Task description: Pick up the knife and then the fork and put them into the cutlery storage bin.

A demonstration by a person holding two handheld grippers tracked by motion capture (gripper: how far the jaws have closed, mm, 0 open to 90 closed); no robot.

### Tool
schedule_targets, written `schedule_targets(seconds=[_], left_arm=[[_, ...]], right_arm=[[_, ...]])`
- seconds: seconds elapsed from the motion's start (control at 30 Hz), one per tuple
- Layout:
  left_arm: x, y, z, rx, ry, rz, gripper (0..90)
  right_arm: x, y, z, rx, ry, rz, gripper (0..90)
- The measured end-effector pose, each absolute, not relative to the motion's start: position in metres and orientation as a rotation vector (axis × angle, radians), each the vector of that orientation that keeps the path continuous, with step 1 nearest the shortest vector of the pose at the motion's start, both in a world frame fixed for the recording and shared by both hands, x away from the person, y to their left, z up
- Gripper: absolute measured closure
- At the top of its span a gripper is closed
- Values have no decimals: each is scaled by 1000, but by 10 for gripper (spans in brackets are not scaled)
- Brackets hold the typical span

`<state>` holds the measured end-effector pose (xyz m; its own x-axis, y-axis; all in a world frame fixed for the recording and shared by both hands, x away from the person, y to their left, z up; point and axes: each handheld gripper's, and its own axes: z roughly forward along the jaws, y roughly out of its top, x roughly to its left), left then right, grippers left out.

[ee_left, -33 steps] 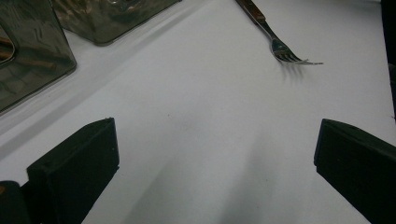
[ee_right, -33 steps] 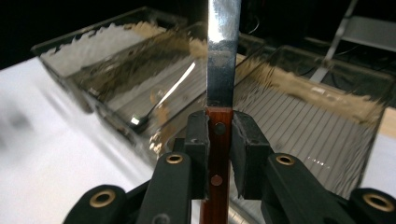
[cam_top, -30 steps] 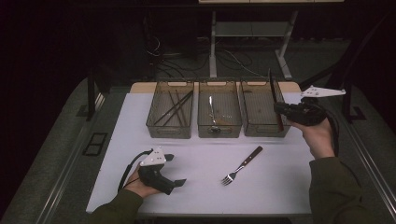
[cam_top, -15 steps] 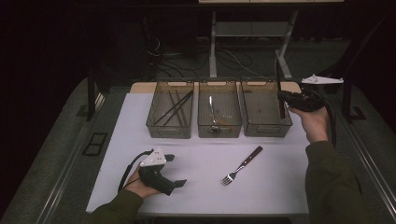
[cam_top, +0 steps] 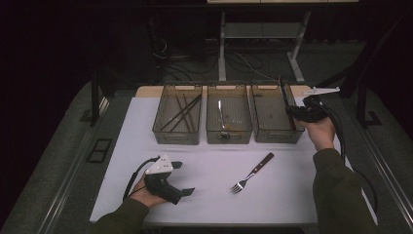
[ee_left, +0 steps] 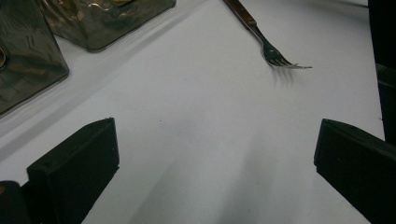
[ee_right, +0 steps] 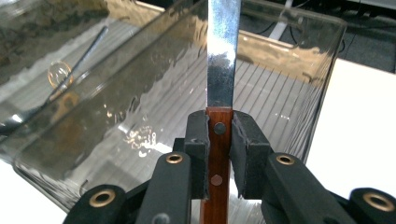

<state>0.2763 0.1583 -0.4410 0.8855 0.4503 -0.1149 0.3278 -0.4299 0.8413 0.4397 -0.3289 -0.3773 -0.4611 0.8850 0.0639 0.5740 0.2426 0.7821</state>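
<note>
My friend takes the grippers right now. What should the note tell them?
Right gripper: shut on the knife by its wooden handle, blade pointing away, above the right bin.
Left gripper: open, holding nothing, resting on the white table.
Left bin holds dark sticks, maybe chopsticks; middle bin holds a shiny utensil.
Fork lies loose on the table, in front of the bins.
Done: knife picked up and brought to the right bin.
Left: probably lower and release the knife there, then sort the fork.
</note>
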Motion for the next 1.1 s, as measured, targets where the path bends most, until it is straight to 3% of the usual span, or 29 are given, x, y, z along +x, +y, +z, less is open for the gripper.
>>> schedule_targets(seconds=[0.5,0.6,0.9,1.0,1.1], left_arm=[[276,158,-442,2059,563,155,0],[276,157,-442,2060,563,154,0],[276,157,-442,2063,564,147,0],[276,157,-442,2068,561,148,0],[276,156,-442,2065,562,149,0]], right_arm=[[439,-325,-395,1355,2197,967,761],[439,-326,-394,1364,2172,993,656],[430,-333,-382,1369,2138,1143,538],[420,-335,-375,1337,2128,1180,536],[405,-335,-370,1310,2133,1224,592]])
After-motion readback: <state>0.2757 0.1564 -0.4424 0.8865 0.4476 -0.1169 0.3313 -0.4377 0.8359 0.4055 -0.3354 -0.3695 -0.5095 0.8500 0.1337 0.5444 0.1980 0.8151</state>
